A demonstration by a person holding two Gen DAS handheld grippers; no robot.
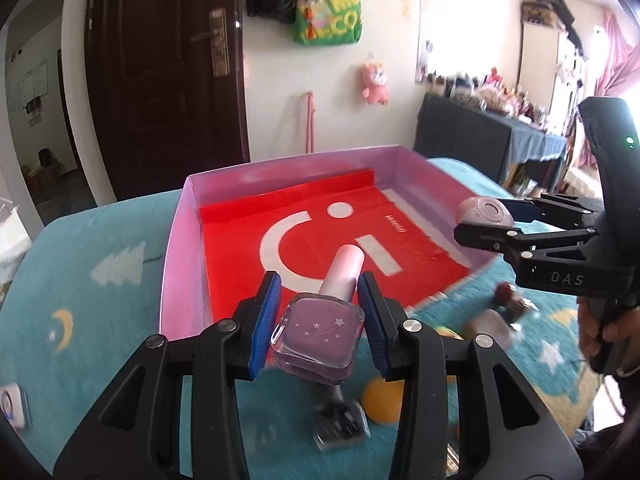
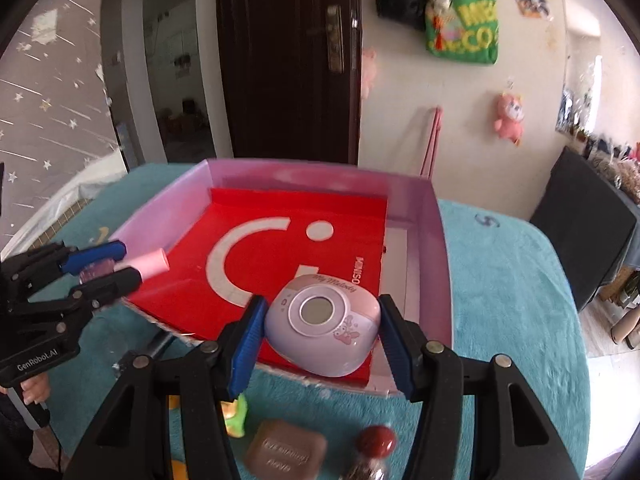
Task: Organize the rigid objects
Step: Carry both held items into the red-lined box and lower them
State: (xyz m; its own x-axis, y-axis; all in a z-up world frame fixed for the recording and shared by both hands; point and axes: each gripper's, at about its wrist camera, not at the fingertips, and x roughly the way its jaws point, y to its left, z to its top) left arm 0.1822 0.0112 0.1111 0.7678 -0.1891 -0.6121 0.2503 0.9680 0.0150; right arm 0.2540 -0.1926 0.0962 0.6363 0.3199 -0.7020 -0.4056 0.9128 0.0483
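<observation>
My left gripper (image 1: 320, 284) is shut on a lilac nail polish bottle (image 1: 316, 334) whose pink cap points forward over the near edge of the pink box (image 1: 176, 240) with a red liner. In the right wrist view my right gripper (image 2: 322, 308) is shut on a rounded lilac-pink device (image 2: 324, 328), held above the box's (image 2: 436, 260) near wall. Each view also shows the other hand: the right gripper (image 1: 484, 218) with the device (image 1: 486, 210) at the box's right side, and the left gripper (image 2: 126, 262) with the bottle (image 2: 144, 264) at its left side.
The box sits on a teal blanket with stars. In front of it lie an orange ball (image 1: 386, 400), a brown block (image 2: 286, 454), a small red-capped jar (image 2: 376, 442), a green toy (image 2: 236, 416) and a silver-headed tool (image 1: 340, 420). A dark door stands behind.
</observation>
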